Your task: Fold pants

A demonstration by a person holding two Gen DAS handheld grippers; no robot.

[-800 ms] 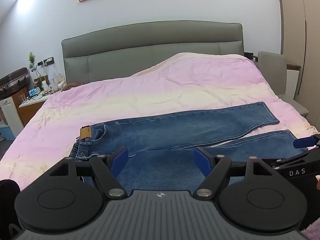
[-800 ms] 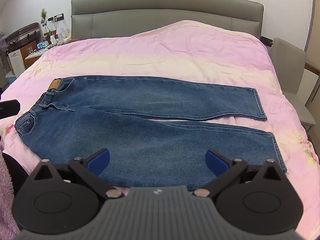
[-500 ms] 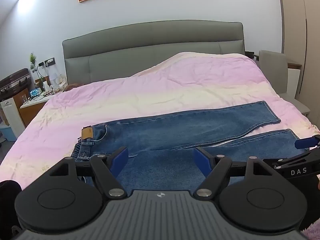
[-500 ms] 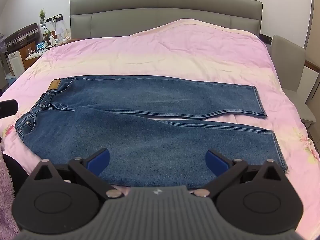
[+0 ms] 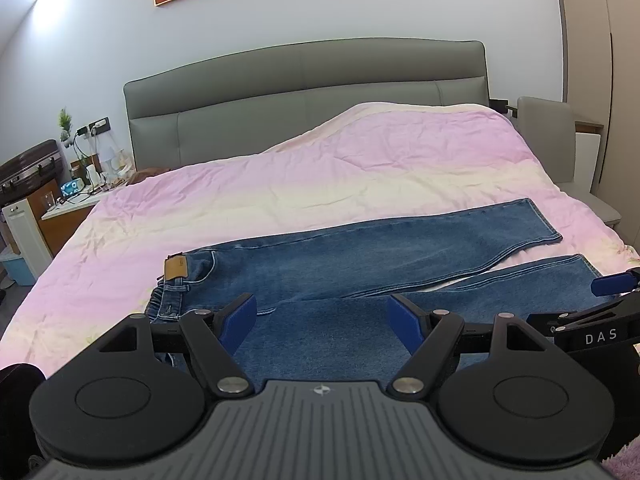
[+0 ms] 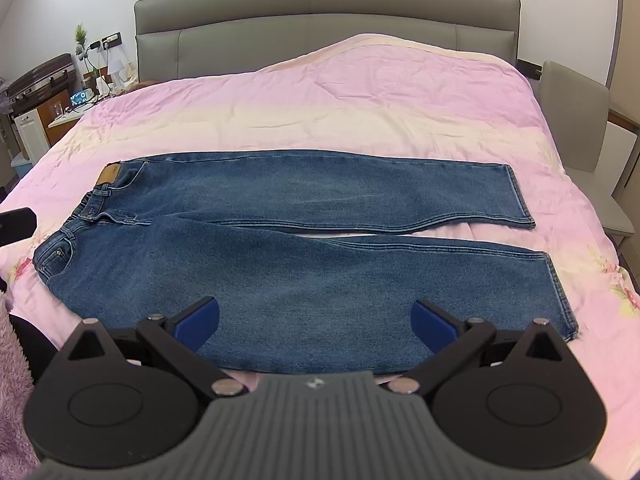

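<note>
Blue jeans (image 6: pixel 304 240) lie flat and unfolded on the pink bed cover, waistband with a tan patch (image 6: pixel 109 174) at the left, both legs running right, slightly parted at the hems. They also show in the left wrist view (image 5: pixel 360 264). My right gripper (image 6: pixel 316 322) is open and empty, hovering over the near edge of the near leg. My left gripper (image 5: pixel 322 318) is open and empty, over the seat area near the waistband. The right gripper's blue fingertip (image 5: pixel 612 283) shows at the right of the left wrist view.
The pink bed cover (image 6: pixel 360 112) spreads beyond the jeans, up to a grey headboard (image 6: pixel 320 28). A cluttered nightstand (image 5: pixel 76 200) stands at the left of the bed, a grey chair (image 6: pixel 580 128) at the right. A fuzzy pink fabric (image 6: pixel 12 380) lies at the near left.
Both grippers have drifted very slightly; the jeans sit a little lower in the right wrist view. Jaws stay open, the jeans have not moved.
</note>
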